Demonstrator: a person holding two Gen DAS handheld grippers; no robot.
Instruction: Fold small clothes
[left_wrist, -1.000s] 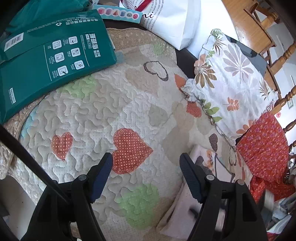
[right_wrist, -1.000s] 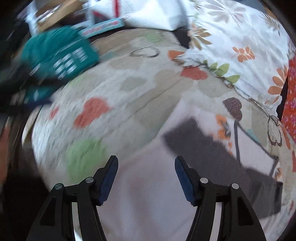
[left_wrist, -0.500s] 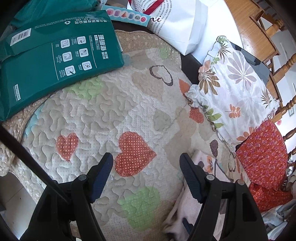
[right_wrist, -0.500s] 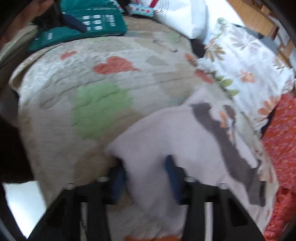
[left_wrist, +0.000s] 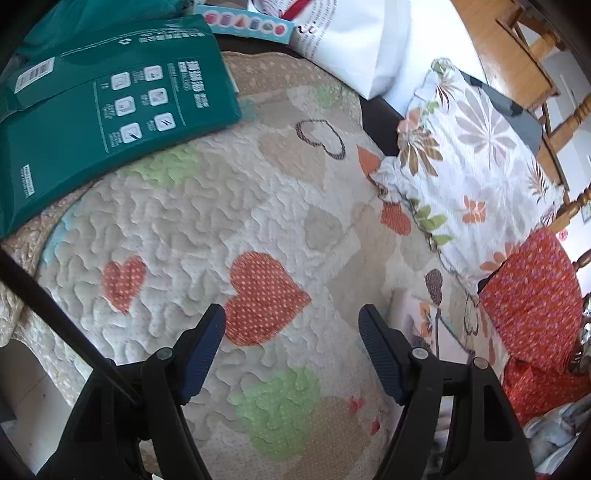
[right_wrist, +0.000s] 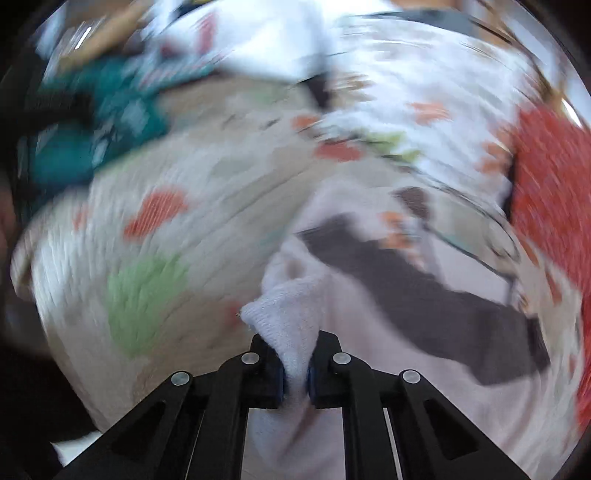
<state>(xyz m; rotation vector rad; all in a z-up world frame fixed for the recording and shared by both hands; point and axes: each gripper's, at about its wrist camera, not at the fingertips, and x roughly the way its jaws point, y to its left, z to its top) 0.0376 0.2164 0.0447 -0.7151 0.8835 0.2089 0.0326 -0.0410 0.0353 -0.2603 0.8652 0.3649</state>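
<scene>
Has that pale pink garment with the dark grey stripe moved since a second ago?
Yes. The pale pink garment has been bunched and lifted off the heart-patterned quilt; the right gripper just closed on its edge.

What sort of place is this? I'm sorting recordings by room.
Probably a room in a home, perhaps a bedroom or living room: a quilted heart-patterned cover, a floral pillow lying on it, and wooden furniture on a wood floor behind.
</scene>
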